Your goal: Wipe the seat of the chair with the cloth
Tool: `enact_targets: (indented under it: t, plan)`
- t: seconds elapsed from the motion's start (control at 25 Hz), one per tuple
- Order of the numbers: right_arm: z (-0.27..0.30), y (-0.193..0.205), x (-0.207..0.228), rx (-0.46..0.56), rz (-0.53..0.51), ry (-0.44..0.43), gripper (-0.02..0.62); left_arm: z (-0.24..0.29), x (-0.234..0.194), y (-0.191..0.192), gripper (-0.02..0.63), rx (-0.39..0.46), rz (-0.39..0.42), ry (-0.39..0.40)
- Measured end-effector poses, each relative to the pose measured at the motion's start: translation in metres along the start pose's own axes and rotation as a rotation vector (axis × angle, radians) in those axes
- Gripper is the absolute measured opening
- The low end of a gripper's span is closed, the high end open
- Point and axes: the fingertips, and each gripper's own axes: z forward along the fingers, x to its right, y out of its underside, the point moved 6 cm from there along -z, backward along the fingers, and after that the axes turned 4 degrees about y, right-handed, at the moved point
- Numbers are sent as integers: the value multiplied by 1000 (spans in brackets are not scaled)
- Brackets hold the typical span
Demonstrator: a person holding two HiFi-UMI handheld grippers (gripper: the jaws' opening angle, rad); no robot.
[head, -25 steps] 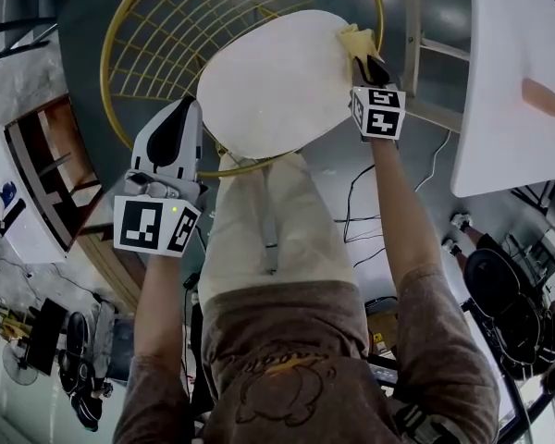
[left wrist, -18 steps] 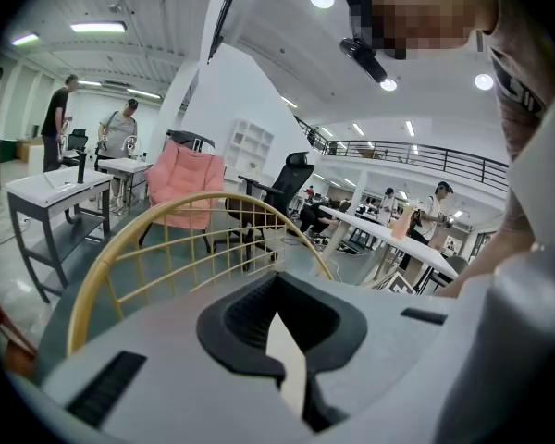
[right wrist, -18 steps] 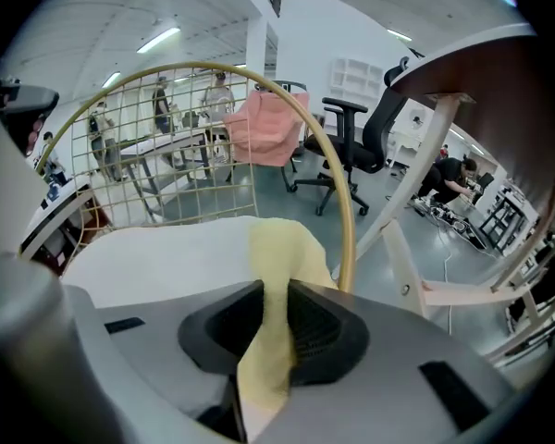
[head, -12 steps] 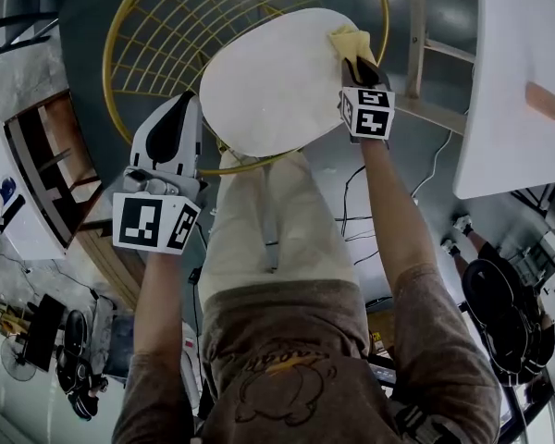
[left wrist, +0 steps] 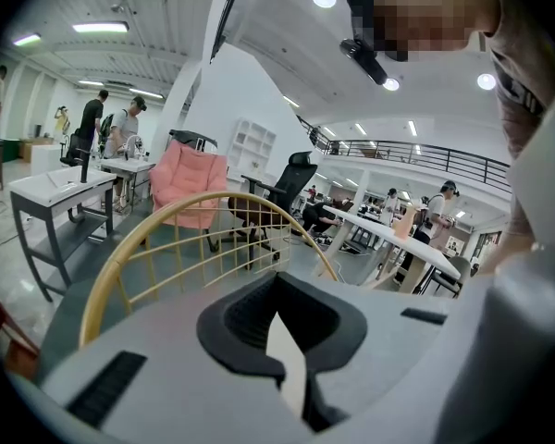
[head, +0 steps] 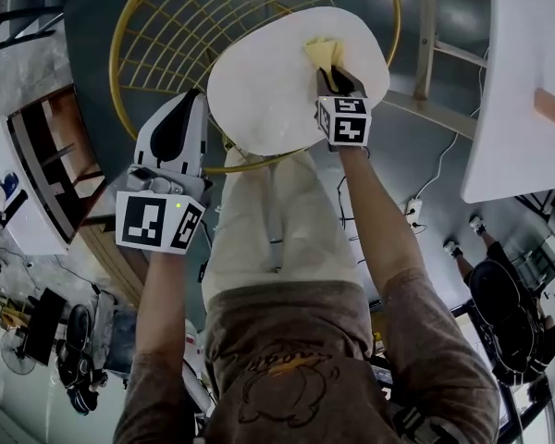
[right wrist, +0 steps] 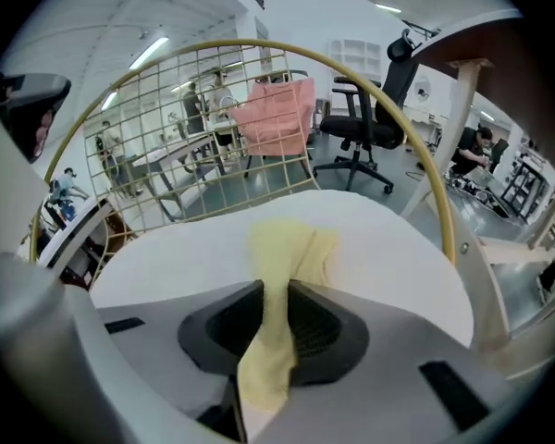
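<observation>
The wiping looked under way. The right gripper (head: 336,74) had its jaws clamped on the pale yellow cloth (head: 322,52), whose free end lay on the round white chair seat (head: 259,91), toward its far right. Judging by that, most of the seat was left to cover. The left gripper (head: 180,118), jaws drawn together on nothing, hung beside the seat's near-left edge.

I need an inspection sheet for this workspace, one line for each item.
Surface: white chair seat, bare apart from the yellow cloth.
Job's things: cloth lying on the seat.
Clutter: nothing seen on the seat.
Grippers: right gripper shut on the cloth; left gripper shut, empty, beside the seat.
Cables: power strip with cables on the floor, right of the chair.
Surroundings: yellow wire backrest, white table at right, people at desks beyond.
</observation>
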Motion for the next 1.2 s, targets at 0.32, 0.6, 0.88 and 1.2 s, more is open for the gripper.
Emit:
enact_targets:
  t: [0.32, 0.6, 0.88, 1.2]
  plan:
    - [1, 8, -37, -5, -14, -60, 95, -7, -5, 2, 8, -8, 17, -12]
    - [-6, 12, -55, -3, -15, -106, 95, -8, -7, 4, 8, 3, 1, -22]
    - [-12, 23, -85, -27, -60, -182, 95, -9, -6, 4, 9, 13, 2, -22]
    - [-16, 32, -130, -75, -92, -296, 95, -15, -8, 6, 8, 17, 1, -35]
